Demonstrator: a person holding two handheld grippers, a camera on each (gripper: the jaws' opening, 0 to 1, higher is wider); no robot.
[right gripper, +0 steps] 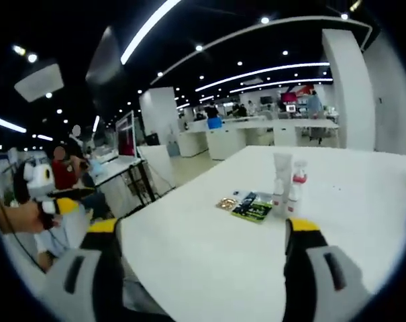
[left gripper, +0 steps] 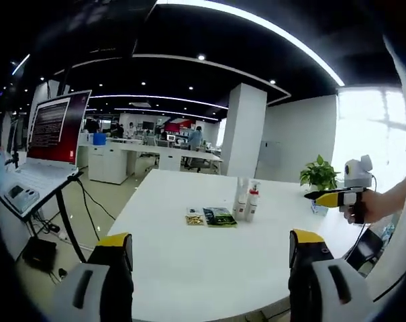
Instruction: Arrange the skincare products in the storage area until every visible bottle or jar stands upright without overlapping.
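Both grippers hang released and empty, well back from the work. Seen in the left gripper view, the left gripper [left gripper: 209, 258] has its yellow-tipped black jaws spread wide with only bare tabletop between them; the right gripper [right gripper: 201, 251] stands the same way in its own view. The right gripper also comes into the left gripper view at 3 o'clock, gripped by a hand [left gripper: 369, 204], its jaws there too small to judge.

On the broad white table [left gripper: 209, 268] the skincare products sit in a small group near the middle, at about 1 o'clock from the left jaws. A tall white tube [left gripper: 241, 196] and a white spray bottle with a red collar [left gripper: 253, 201] stand upright, just beside each other. Lying flat next to them, on their 9 o'clock side, are a dark green sachet [left gripper: 219, 216] and a small gold packet [left gripper: 195, 216], their edges touching or nearly so.

My judgement: this is the approach step, nothing grasped yet. Next calls for a long forward reach toward the group, then separating the two standing containers if they crowd, without toppling either.
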